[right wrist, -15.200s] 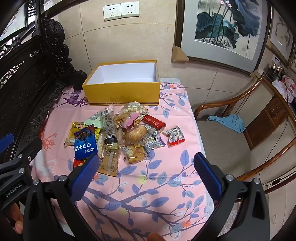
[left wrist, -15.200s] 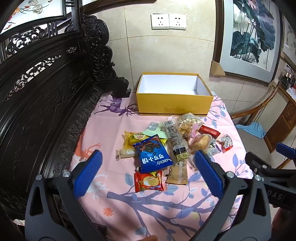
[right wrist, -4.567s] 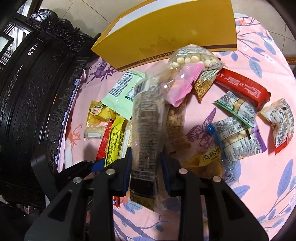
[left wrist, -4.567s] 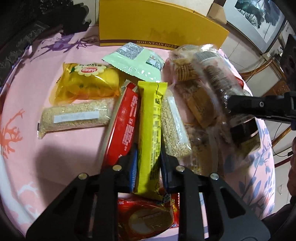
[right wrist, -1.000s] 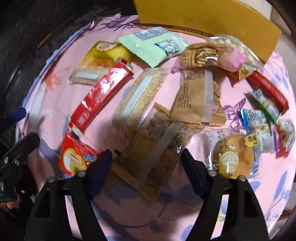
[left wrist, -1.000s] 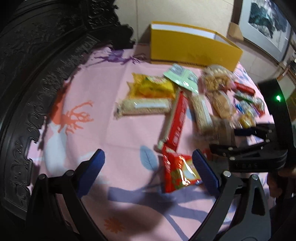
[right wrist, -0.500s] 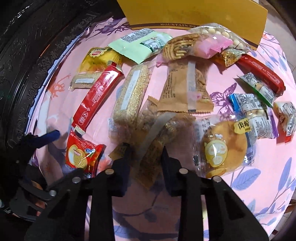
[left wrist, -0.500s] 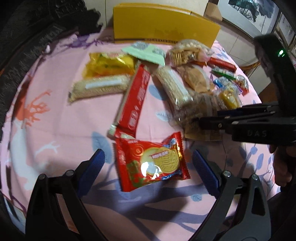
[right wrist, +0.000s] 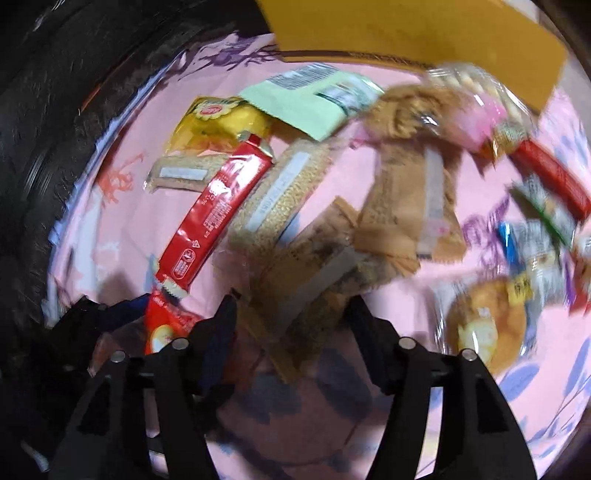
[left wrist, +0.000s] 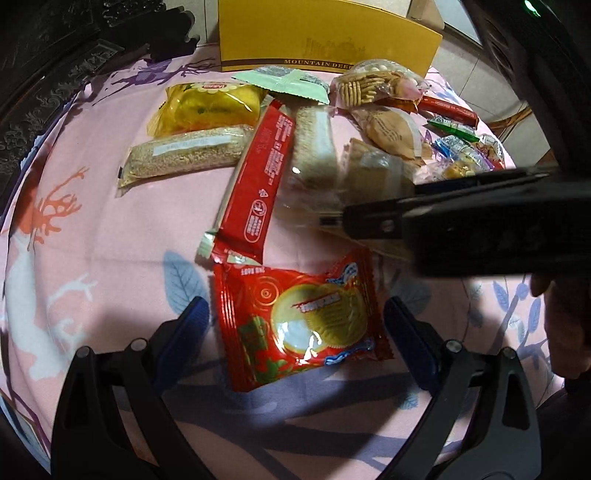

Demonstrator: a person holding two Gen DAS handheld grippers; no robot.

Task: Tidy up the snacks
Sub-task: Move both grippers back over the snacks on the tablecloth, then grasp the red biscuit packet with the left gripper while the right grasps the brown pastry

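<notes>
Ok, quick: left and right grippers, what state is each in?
Left gripper: open, fingers straddling the red biscuit packet.
Right gripper: fingers around the brown snack pack; grip cannot be told.

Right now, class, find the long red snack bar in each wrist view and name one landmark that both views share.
Left wrist view: the long red snack bar lies diagonally at centre, just above the red biscuit packet.
Right wrist view: it lies left of centre, slanting down to the left.
Shared landmark: the yellow box, along the top edge in both.
</notes>
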